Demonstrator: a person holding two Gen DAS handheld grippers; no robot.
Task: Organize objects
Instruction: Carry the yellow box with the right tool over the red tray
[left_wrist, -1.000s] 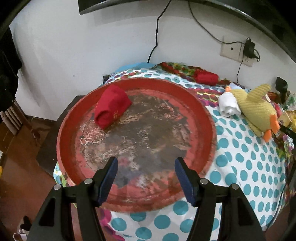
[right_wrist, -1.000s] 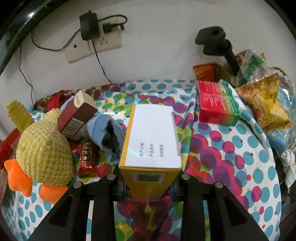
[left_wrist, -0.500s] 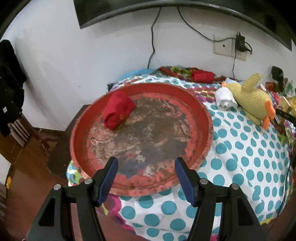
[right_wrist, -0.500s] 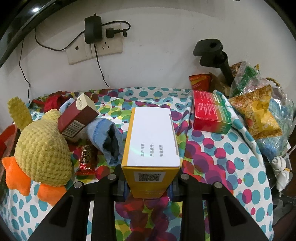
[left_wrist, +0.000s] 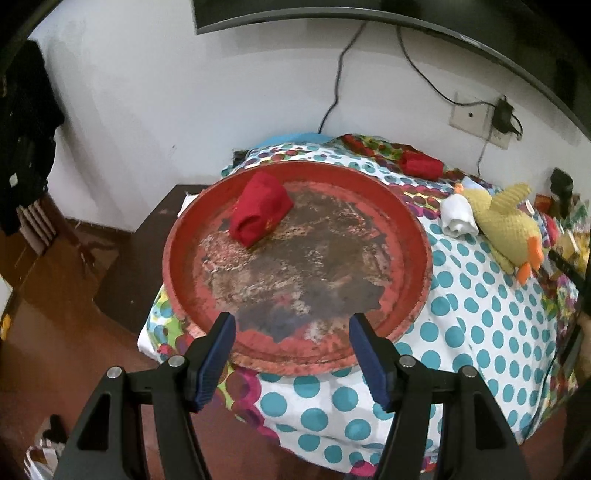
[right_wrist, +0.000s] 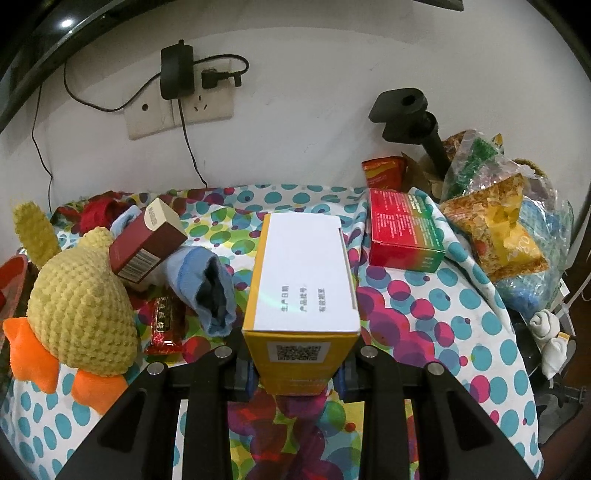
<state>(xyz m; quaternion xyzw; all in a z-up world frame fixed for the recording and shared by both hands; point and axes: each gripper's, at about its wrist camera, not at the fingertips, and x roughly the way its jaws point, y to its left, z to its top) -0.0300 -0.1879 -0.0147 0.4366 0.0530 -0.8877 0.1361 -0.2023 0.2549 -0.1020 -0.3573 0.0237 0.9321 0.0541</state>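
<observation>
- The right gripper (right_wrist: 295, 373) had its jaws clamped on a yellow-and-white box (right_wrist: 303, 291), held above the dotted tabletop (right_wrist: 443, 332).
- The left gripper (left_wrist: 293, 354) hung with jaws released and empty over a red tray (left_wrist: 413, 236) holding a red cloth roll (left_wrist: 260, 214).

Two downward-tilted wrist fisheyes, close above the table (left_wrist: 461, 325); shared: yellow plush duck (left_wrist: 506, 225).

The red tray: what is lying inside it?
Inside the red tray lies only one rolled red cloth, near its far left rim. The tray floor under that cloth is hidden.
</observation>
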